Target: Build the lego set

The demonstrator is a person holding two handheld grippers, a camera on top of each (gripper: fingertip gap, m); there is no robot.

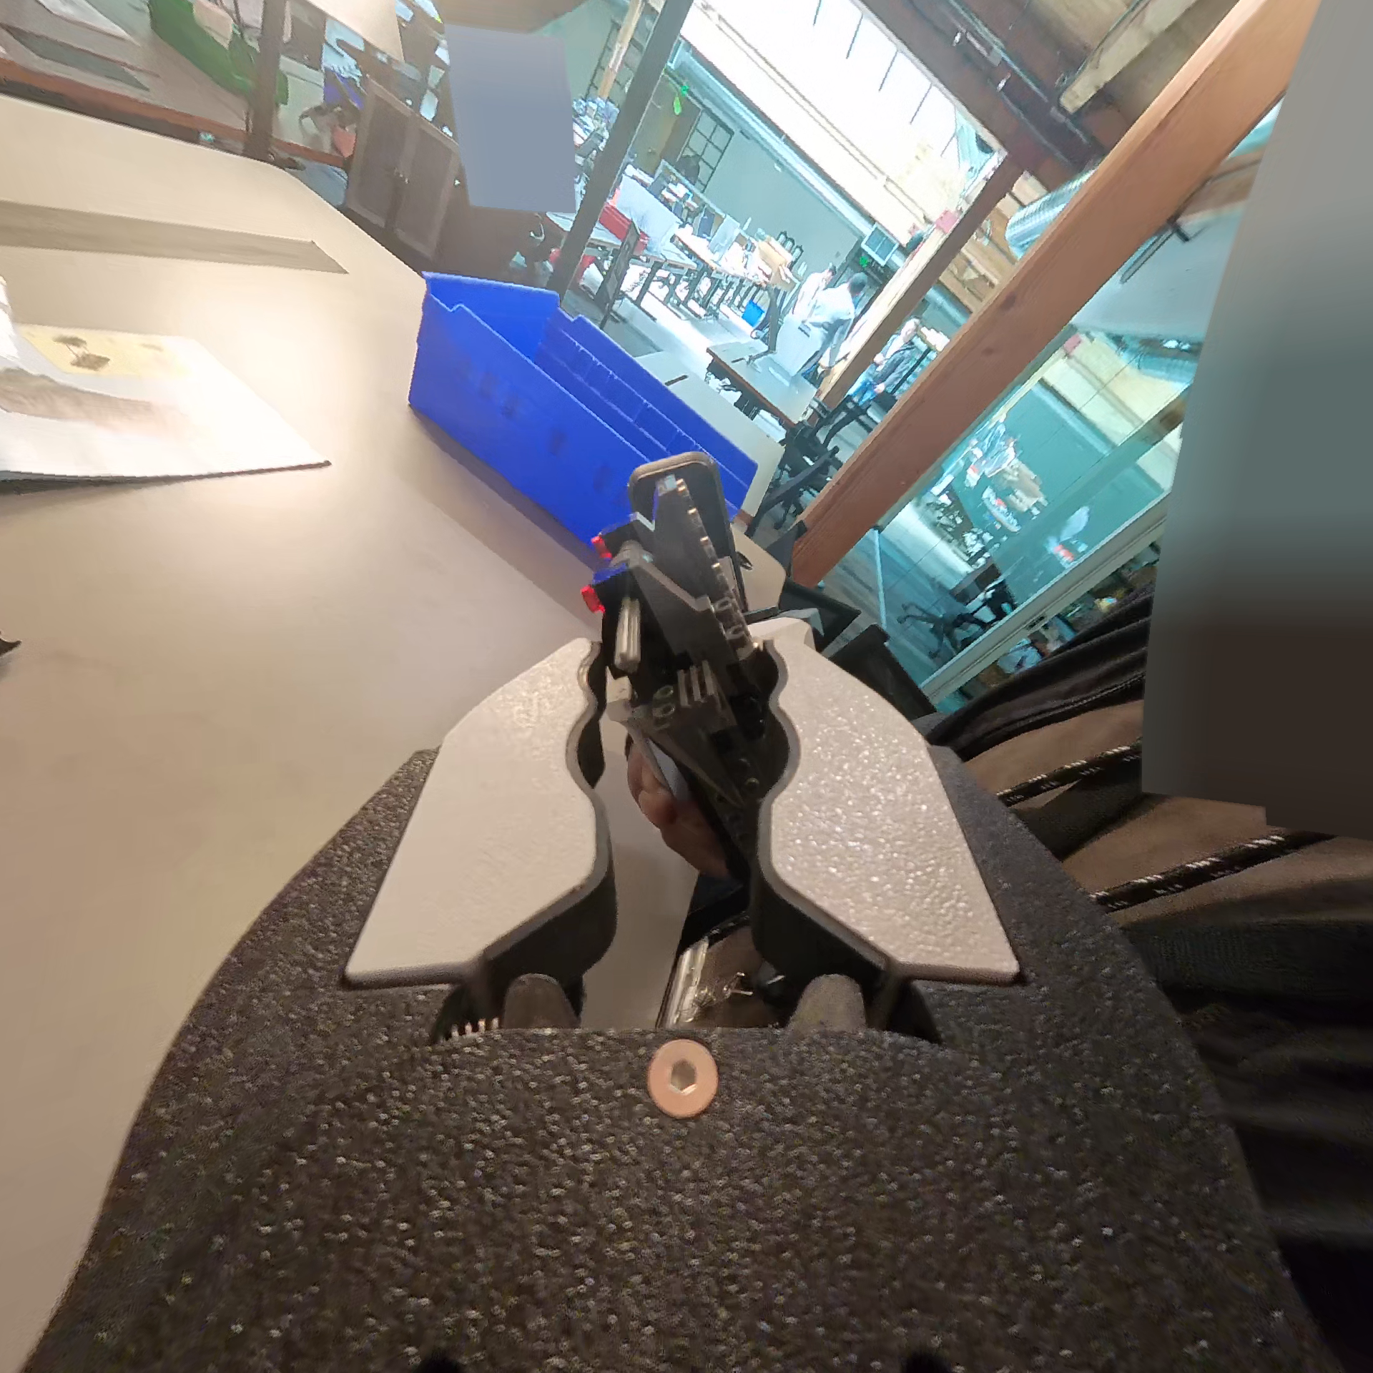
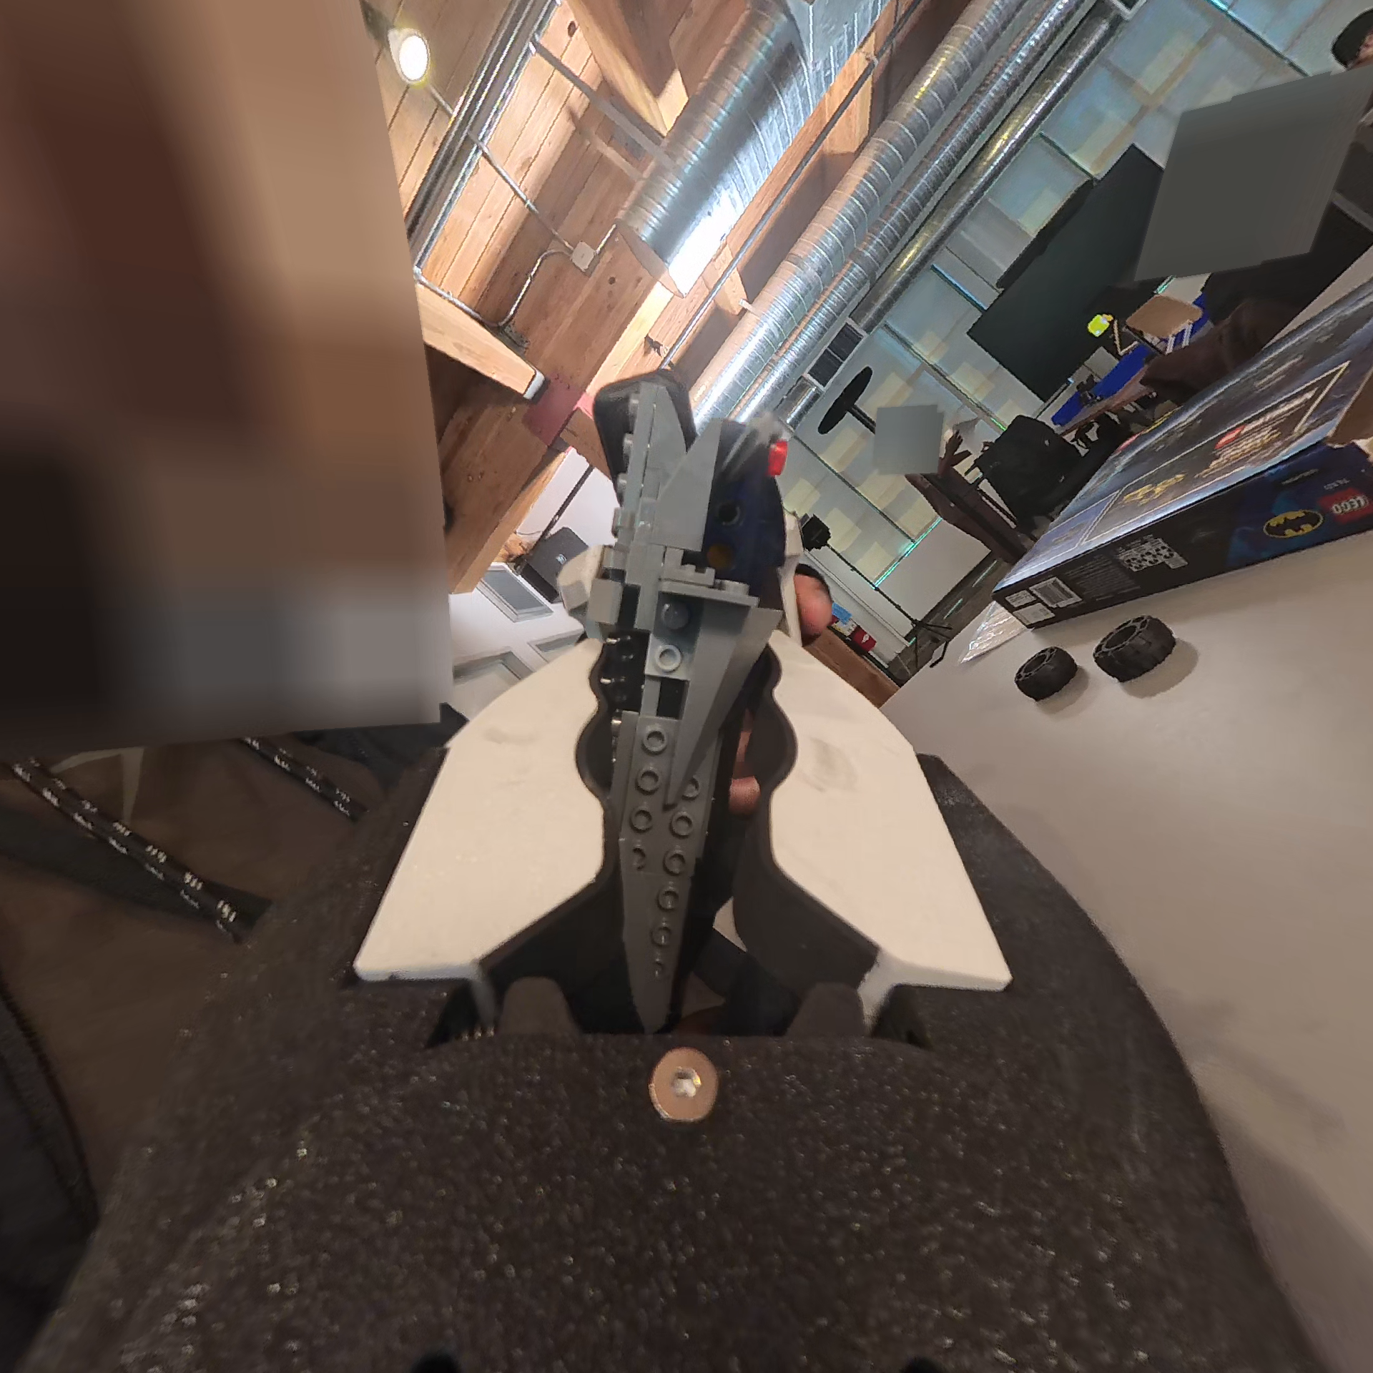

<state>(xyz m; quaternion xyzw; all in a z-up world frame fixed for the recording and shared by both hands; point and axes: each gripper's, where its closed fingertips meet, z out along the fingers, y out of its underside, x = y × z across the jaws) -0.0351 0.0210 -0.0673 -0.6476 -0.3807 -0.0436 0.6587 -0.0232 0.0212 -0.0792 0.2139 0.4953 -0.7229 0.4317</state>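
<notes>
Two tools on one brick model (image 2: 669, 669): the right tool (image 2: 687, 750) has its pads closed on the grey studded wing, and the left tool (image 1: 687, 713) clamps the dark far end, lifted off the bench (image 1: 223, 631). Light and stiff, I'd say, but it's snapped-together plates that could pop apart. Best gripped on the thick core, not the thin tips.

We count one brick model (image 2: 669, 669) at the centre of both frames, two black tyres (image 2: 1045, 672) at right in the right wrist view beside one printed box (image 2: 1203, 513), one blue bin (image 1: 520, 371) at upper centre and one open booklet (image 1: 134, 401) at left in the left wrist view.
</notes>
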